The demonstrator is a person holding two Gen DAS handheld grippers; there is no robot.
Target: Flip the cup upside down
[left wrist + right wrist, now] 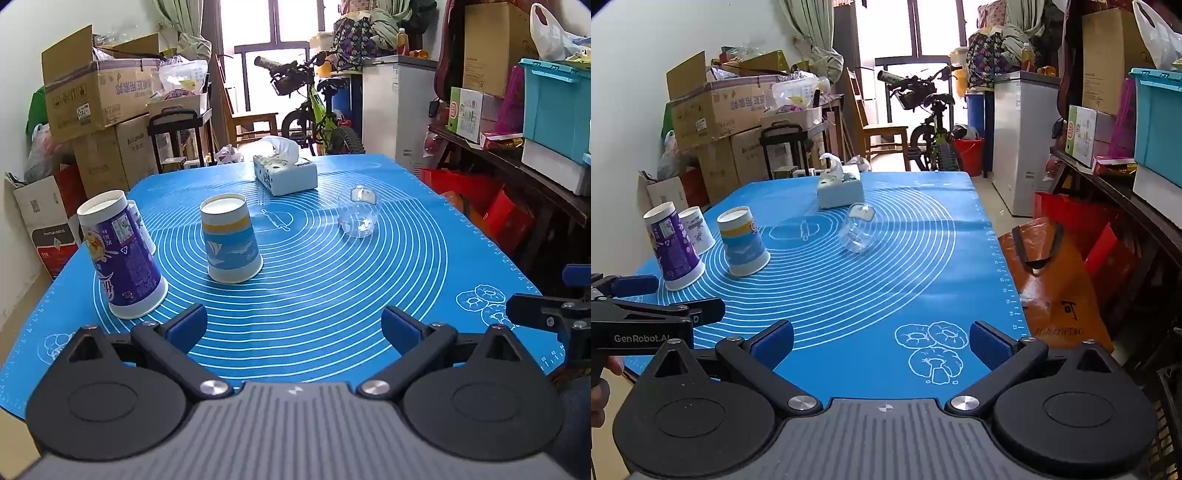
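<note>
My left tongs [293,326] are spread wide with nothing between the blue pads [188,325], and they hover low over the near edge of the blue mat [314,295] that covers the counter. My right tongs [881,343] are also wide open and empty, above the near right corner of the mat, just over the donut drawings [932,349]. In the right wrist view I see the left tongs from the side, at the near left edge of the mat.

The purple paper cup [123,258] is the nearest thing on the mat, at its left side, and it stands with the mouth down and the bottom up. Just behind it, partly hidden in the left view, stands a white paper cup [698,229], also mouth down. To the right of the purple cup, close to the centre rings of the mat, stands the blue and white paper cup [231,240] with a yellow band, upside down too.

Farther, right of the mat's centre, there is a clear glass cup [358,216]. It seems to lean or lie on its side, but I cannot tell this surely. Beyond it, near the far edge of the mat, is a tissue box [286,171] with one tissue standing out.
</note>
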